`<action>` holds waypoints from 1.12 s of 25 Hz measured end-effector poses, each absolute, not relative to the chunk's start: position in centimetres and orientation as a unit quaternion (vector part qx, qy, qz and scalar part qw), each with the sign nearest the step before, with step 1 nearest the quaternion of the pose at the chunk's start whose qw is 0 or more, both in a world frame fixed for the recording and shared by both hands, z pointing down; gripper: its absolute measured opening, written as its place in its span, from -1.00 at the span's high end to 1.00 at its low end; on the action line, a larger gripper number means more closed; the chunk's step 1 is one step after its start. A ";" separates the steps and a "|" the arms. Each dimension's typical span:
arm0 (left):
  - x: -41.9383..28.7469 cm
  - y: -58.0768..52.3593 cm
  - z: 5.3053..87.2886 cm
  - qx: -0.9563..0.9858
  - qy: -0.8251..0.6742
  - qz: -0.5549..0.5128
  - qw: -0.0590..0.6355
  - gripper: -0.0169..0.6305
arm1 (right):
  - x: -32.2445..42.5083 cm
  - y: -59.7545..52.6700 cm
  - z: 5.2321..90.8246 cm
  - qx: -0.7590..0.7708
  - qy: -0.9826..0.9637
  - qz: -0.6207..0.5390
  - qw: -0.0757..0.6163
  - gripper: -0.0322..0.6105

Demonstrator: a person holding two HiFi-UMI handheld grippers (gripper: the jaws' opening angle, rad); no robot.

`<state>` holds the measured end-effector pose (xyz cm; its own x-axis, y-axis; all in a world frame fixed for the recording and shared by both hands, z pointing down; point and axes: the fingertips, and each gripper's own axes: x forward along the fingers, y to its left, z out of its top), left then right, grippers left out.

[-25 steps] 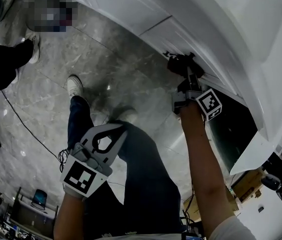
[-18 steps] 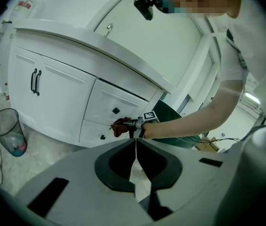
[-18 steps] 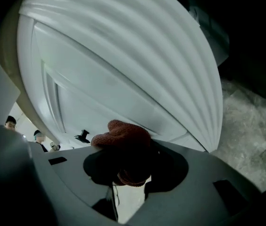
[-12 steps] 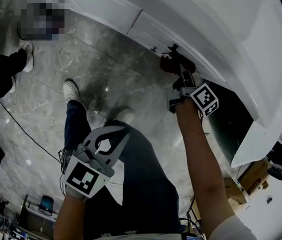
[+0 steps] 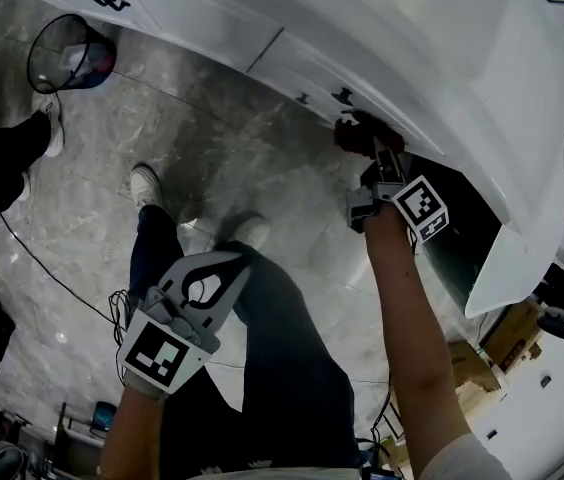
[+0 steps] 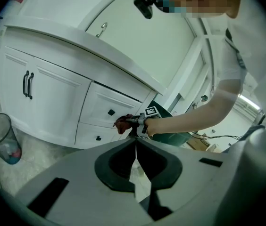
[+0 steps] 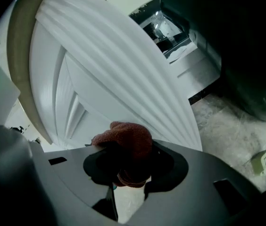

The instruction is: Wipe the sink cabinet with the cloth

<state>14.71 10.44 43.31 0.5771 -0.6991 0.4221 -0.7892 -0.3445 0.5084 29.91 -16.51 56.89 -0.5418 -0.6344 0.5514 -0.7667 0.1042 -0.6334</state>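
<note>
The white sink cabinet point(image 5: 382, 38) runs across the top of the head view. My right gripper point(image 5: 370, 146) is shut on a dark red cloth point(image 5: 352, 133) and presses it against a drawer front, next to a small black knob point(image 5: 342, 95). In the right gripper view the cloth point(image 7: 128, 142) bulges between the jaws, against the ribbed white cabinet front point(image 7: 109, 74). My left gripper point(image 5: 244, 261) hangs low over the person's legs, jaws together and holding nothing. Its own view shows the left gripper point(image 6: 136, 149), the cloth point(image 6: 122, 124) and the cabinet point(image 6: 53, 95) from afar.
A mesh waste bin point(image 5: 67, 53) stands on the marble floor at the far left, also seen as the bin point(image 6: 1, 138). A dark green object point(image 5: 462, 248) sits beside the cabinet's right end. Another person's legs point(image 5: 2, 148) and a floor cable point(image 5: 52, 258) are at the left.
My right gripper has slid the cloth a short way along the drawer front. The left gripper has stayed low and shut. The head view has shifted, bringing the waste bin into sight.
</note>
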 end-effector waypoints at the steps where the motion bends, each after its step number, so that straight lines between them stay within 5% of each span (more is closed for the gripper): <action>1: 14.5 10.5 43.2 0.818 -0.453 0.063 0.348 0.91 | 30.2 -16.5 56.5 0.479 -0.738 0.470 0.071 0.47; 28: 6.3 12.0 40.2 0.852 -0.401 0.045 0.333 0.91 | 27.9 -16.1 46.9 0.553 -0.738 0.370 0.110 0.47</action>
<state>6.29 12.05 40.23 0.6742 -0.6535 0.3440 -0.7137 -0.4567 0.5310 27.88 -16.14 46.86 -0.3633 -0.7350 0.5726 -0.8983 0.1133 -0.4245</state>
